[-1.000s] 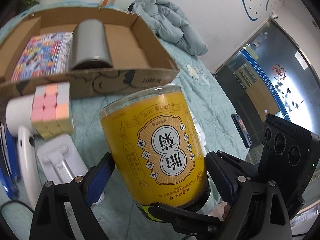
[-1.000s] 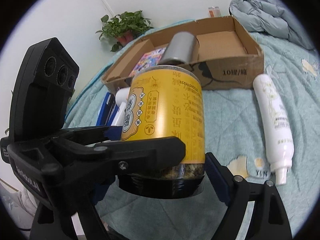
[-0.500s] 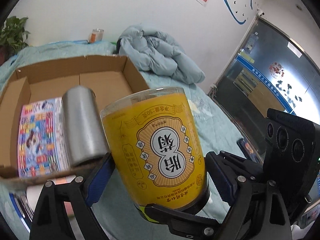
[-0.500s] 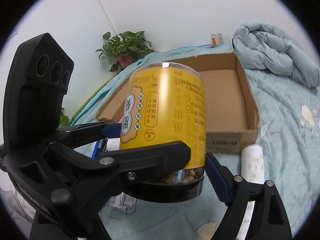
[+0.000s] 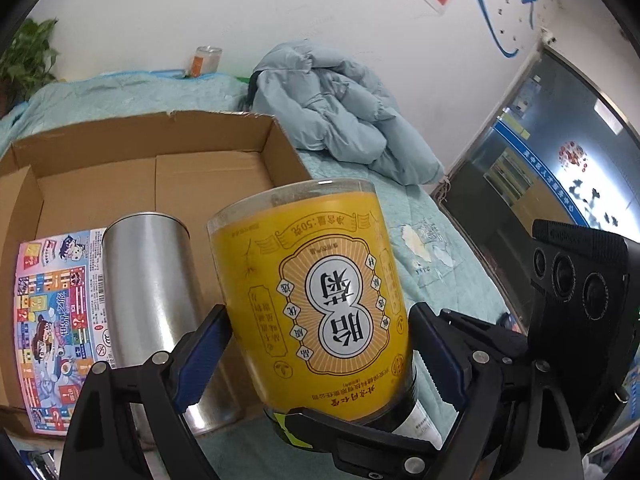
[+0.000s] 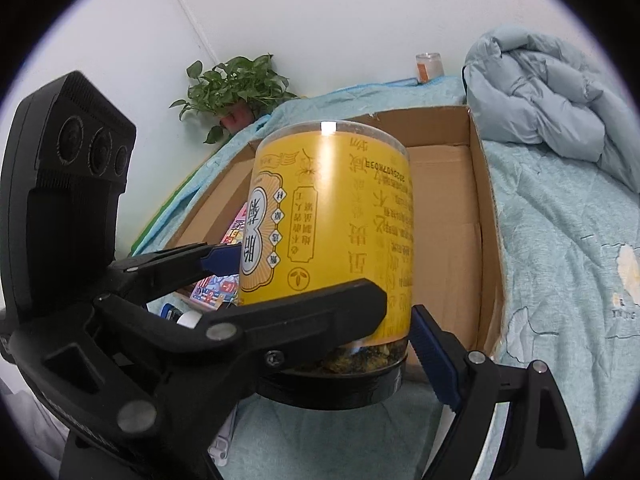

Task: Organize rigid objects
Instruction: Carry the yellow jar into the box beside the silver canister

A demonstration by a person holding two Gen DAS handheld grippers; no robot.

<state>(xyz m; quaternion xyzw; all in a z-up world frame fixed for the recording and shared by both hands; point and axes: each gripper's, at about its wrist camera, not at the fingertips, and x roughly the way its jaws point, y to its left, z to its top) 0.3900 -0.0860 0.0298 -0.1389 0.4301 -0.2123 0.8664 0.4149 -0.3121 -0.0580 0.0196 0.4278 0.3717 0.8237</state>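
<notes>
A yellow-labelled clear jar (image 5: 320,280) (image 6: 332,216) hangs upside down, its black lid (image 6: 332,384) at the bottom. Both grippers are shut on it from opposite sides. The blue pads (image 5: 208,344) of my left gripper (image 5: 320,340) press on its sides, and my right gripper (image 6: 332,352) clamps it low, near the lid. The jar hangs at the near edge of an open cardboard box (image 5: 224,132) (image 6: 476,184). Inside the box lie a steel canister (image 5: 148,288) and a colourful printed pack (image 5: 56,320).
The box sits on a bed with a pale green quilt (image 6: 560,240). A bundled light blue jacket (image 5: 332,112) (image 6: 552,92) lies beyond the box's right end. A potted plant (image 6: 236,84) and a small glass jar (image 5: 206,60) stand by the wall. A dark glass door (image 5: 540,184) is at right.
Both grippers carried the jar up and forward towards the box. The cube, the white bottles and the other loose items in front of the box have slid out of view.
</notes>
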